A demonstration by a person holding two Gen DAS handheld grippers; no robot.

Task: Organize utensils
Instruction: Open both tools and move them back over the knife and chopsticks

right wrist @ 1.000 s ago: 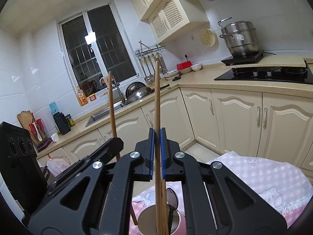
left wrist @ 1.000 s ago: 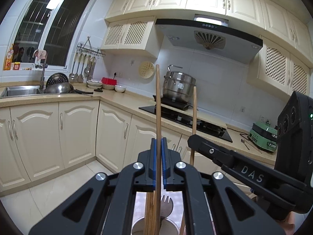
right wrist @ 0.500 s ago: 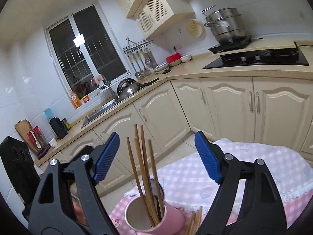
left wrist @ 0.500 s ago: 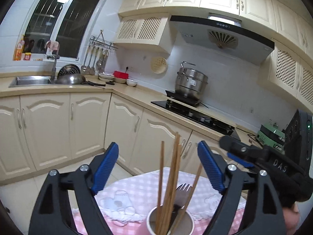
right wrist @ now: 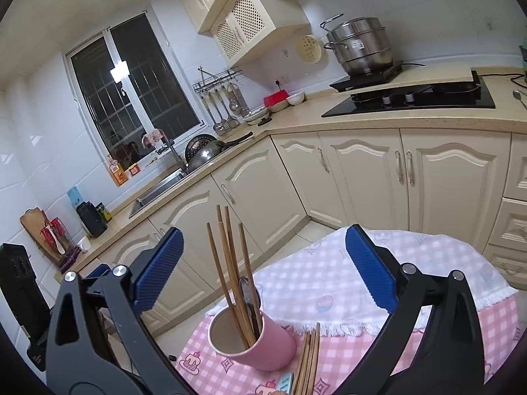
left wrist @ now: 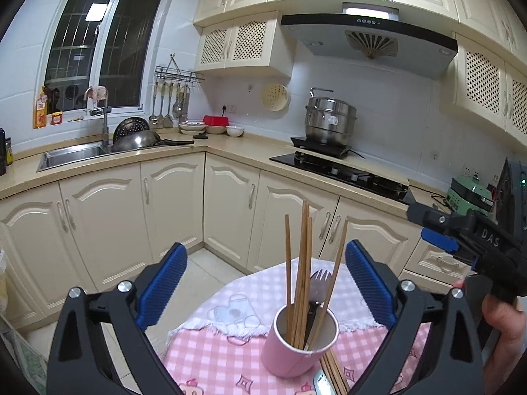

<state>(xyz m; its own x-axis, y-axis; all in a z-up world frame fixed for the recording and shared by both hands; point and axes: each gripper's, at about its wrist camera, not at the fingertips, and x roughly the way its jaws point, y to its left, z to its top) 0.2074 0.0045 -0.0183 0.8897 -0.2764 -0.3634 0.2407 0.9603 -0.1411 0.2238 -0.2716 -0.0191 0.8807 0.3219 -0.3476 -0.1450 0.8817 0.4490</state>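
left wrist view: left claw (left wrist: 265, 283) gapes wide, empty, above the pink cup (left wrist: 298, 345) holding chopsticks (left wrist: 304, 273) near the counter (left wrist: 210, 358) edge; right claw (right wrist: 263, 270) is likewise spread and empty.

A second ago each gripper was clamped on a single chopstick above the pink cup (left wrist: 299, 342). Now the left gripper (left wrist: 265, 283) and right gripper (right wrist: 263, 268) are both spread wide and empty, and those chopsticks (left wrist: 304, 273) stand loose inside the cup, leaning against its rim.
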